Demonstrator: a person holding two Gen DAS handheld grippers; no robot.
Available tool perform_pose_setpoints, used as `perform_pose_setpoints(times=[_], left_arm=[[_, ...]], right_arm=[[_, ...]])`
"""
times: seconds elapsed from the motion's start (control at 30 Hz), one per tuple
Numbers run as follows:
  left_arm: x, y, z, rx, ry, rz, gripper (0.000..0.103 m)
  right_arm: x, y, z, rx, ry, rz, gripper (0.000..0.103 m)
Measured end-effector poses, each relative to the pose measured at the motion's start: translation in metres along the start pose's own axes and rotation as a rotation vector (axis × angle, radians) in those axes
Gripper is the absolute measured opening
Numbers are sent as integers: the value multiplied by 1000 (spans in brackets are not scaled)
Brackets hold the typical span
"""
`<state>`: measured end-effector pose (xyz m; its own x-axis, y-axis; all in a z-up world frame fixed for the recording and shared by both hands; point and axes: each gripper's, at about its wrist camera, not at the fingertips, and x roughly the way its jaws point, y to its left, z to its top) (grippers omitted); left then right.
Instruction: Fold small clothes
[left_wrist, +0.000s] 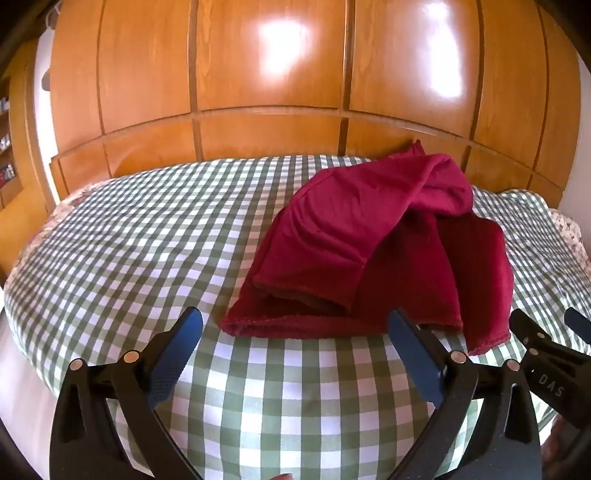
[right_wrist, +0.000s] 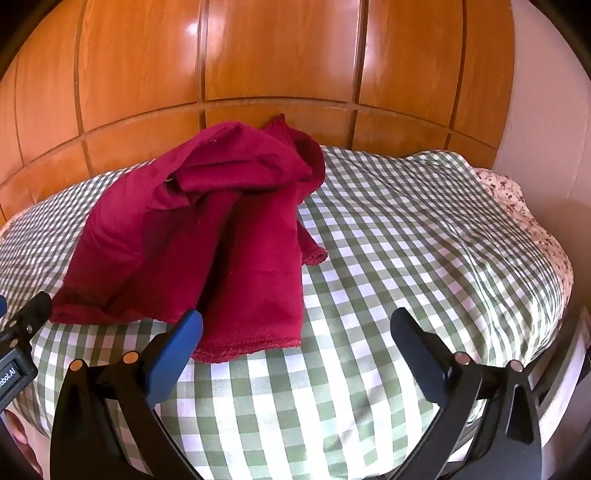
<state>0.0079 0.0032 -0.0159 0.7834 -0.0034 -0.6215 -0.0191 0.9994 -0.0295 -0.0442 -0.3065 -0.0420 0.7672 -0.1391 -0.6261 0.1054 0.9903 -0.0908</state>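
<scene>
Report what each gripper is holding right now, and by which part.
Nothing is held. The left gripper and right gripper both have open jaws above the green-and-white checked bedcover; the crumpled dark red fabric garment lies ungrasped.

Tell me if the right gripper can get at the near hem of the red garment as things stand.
Probably yes: the right gripper is open, and the red garment has its near hem just ahead on the checked cover, nothing between.

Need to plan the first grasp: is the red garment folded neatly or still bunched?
Bunched. The red garment lies crumpled on the checked cover, layers overlapping unevenly.
</scene>
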Motion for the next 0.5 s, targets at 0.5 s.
perform_pose_setpoints(times=[0.5], left_arm=[[4, 4, -1, -9, 14, 8, 99]], right_arm=[[1, 5, -4, -16, -1, 6, 101]])
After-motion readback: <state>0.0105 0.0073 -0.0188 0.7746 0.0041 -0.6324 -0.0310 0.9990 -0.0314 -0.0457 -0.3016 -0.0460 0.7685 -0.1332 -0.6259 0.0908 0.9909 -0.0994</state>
